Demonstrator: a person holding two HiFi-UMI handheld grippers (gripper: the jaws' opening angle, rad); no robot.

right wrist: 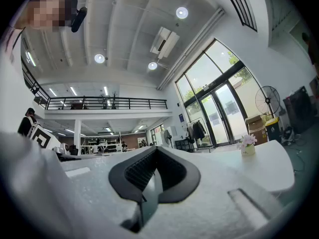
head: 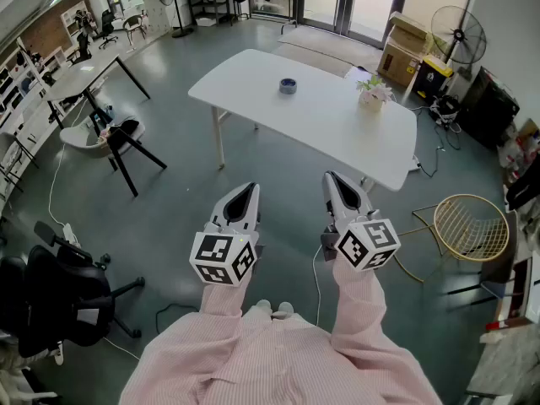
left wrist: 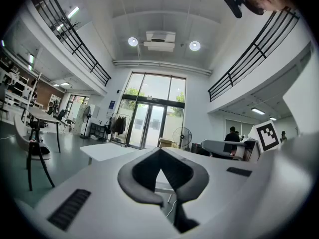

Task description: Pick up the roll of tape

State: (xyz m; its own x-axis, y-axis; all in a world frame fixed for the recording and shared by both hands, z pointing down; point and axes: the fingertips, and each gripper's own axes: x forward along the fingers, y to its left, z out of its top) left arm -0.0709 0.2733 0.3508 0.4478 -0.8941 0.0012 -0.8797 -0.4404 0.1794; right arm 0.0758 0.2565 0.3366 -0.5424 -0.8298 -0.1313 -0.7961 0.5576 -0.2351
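Note:
The roll of tape [head: 288, 85], small and grey-blue, lies on the white table [head: 253, 74] near its far side. A small pot of pink flowers [head: 372, 95] stands to its right on the same table. My two grippers are held side by side in front of the person's striped sleeves, well short of the table's near edge. The left gripper [head: 250, 189] has its jaws together with nothing in them. The right gripper [head: 331, 179] is shut and empty too. The right gripper view shows the flower pot [right wrist: 247, 146] on the table [right wrist: 271, 168]; neither gripper view shows the tape.
A black-legged stool [head: 126, 146] stands left of the table, and a black office chair [head: 59, 302] at the lower left. A round wire chair [head: 471, 226] is at the right. A floor fan [head: 460, 32] and cardboard boxes [head: 405, 49] stand behind the table.

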